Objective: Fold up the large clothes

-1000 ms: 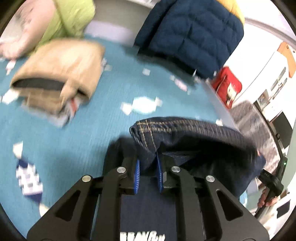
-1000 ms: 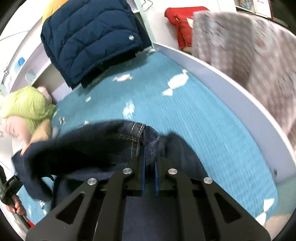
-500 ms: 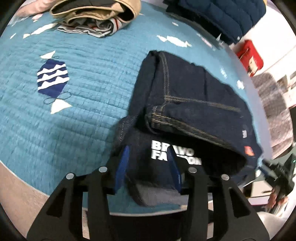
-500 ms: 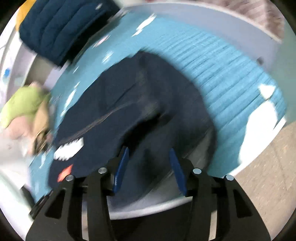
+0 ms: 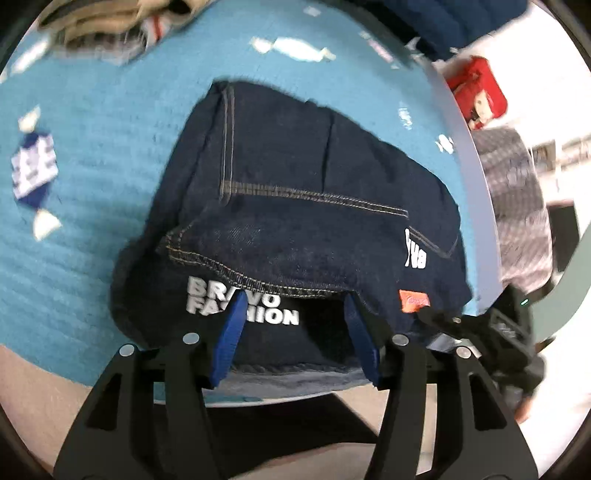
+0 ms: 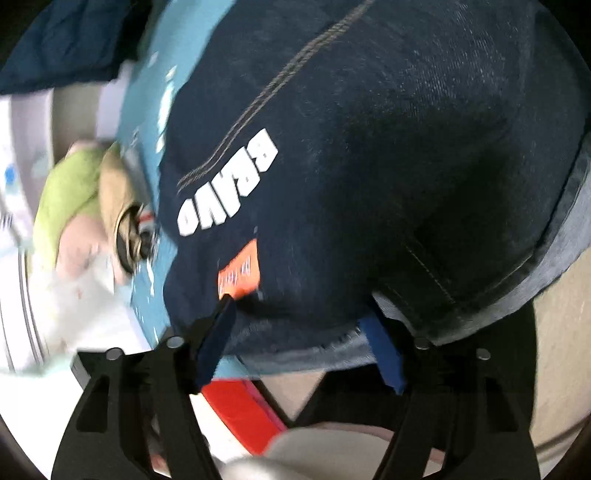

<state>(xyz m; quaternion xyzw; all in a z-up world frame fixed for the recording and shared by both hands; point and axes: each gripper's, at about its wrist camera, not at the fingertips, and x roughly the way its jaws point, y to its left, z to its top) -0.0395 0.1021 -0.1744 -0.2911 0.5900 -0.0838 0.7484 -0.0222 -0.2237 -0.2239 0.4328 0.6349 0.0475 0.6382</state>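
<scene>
Dark blue jeans (image 5: 295,177) with a white printed logo and an orange tag lie folded on the teal quilt (image 5: 92,155), at the bed's near edge. My left gripper (image 5: 295,299) hovers at the fold's near edge; its jaws are opening, the denim's hem lies between the blue pads (image 5: 229,332), and they do not press on it. In the right wrist view the jeans (image 6: 369,147) fill the frame. My right gripper (image 6: 299,314) is at their near corner beside the orange tag (image 6: 240,269), jaws opening, with cloth between the fingers but loose.
A stack of folded tan clothes (image 5: 110,22) lies at the far left of the bed. A red bag (image 5: 480,92) and a checked cloth (image 5: 517,184) are beyond the right bed edge. A navy padded jacket (image 6: 62,48) and a green garment (image 6: 70,184) lie farther back.
Both grippers held a raised jeans fold shut a second ago. They came down toward the bed's near edge and let go; the jeans now lie folded flat.
</scene>
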